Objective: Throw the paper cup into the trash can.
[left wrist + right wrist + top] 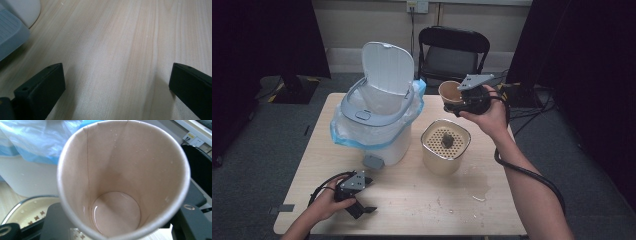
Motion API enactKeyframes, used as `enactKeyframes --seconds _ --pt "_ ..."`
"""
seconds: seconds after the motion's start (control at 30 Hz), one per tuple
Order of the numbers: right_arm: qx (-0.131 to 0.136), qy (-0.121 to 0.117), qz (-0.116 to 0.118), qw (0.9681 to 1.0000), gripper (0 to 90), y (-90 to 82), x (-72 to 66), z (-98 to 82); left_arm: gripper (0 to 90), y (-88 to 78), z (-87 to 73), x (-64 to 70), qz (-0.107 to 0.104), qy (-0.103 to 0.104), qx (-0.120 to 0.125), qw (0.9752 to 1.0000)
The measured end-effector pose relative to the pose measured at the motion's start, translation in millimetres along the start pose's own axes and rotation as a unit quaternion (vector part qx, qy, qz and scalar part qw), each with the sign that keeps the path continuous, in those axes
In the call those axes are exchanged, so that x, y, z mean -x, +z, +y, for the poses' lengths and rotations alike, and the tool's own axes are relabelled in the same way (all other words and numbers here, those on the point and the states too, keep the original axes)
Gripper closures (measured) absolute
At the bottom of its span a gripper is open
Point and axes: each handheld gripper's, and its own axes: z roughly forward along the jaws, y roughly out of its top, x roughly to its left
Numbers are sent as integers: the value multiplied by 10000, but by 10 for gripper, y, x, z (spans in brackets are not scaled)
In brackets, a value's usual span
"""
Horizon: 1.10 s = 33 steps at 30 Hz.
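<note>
Up above the strainer pot (445,146), the right gripper (460,103) pinches a paper cup (450,92); the left gripper (362,200) rests spread.

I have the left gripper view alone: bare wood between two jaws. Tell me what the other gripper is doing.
Observer: The right gripper holds a paper cup, raised above the table beside the bin.
Operator: Report what is in the cup.
Observer: Nearly nothing: a thin film of liquid at its bottom, droplets on the inside wall.
Operator: Say what stands below it.
Observer: A cream container with a perforated top, a dark lump lying on the holes.
Operator: Give me the bin's lid.
Observer: The white pedal bin has its lid up, with a blue bag lining it.
</note>
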Motion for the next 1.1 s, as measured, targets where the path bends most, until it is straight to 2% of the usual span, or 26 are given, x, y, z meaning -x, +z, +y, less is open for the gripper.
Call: enactKeyframes --seconds 0.6,1.1 --pt "136 105 228 9996 400 -15 9 277 0 1 0 1 3 0 3 10000" --pt "206 168 462 9986 398 23 -46 485 0 -3 2 1 15 5 -24 10000"
